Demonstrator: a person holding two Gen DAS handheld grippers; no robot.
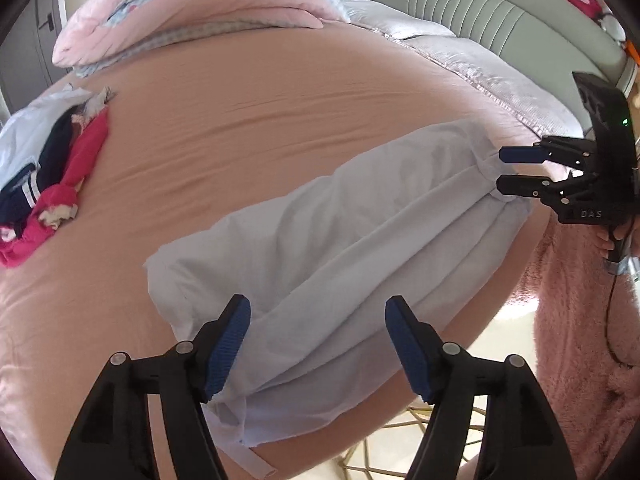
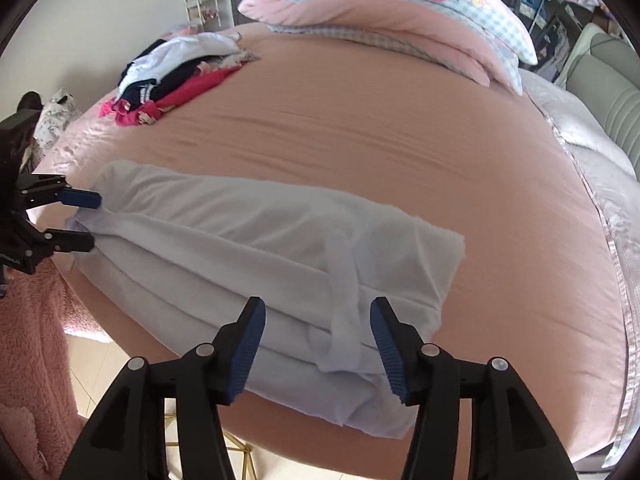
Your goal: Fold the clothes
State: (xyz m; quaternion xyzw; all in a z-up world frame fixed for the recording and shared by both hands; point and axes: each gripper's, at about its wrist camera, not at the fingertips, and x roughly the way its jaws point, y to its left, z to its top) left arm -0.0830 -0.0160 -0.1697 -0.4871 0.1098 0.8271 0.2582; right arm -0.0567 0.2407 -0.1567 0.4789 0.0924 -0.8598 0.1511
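Observation:
A pale blue-white garment [image 1: 340,232] [image 2: 240,240] lies folded into a long strip on the pink bed sheet [image 1: 280,120] [image 2: 380,152], along the bed's near edge. My left gripper [image 1: 318,320] [image 2: 95,221] is open, its fingers straddling one end of the strip just above the cloth. At the other end, my right gripper [image 2: 318,312] [image 1: 499,169] is also open, one finger on each side of the garment's band. Neither gripper pinches the cloth.
A pile of white, navy and magenta clothes [image 1: 48,168] [image 2: 180,76] sits at the far side of the bed. A folded pink quilt [image 1: 180,12] [image 2: 380,20] lies by the grey-green headboard [image 1: 500,12]. A person's fluffy pink sleeve [image 1: 580,340] [image 2: 28,340] is beside the bed edge.

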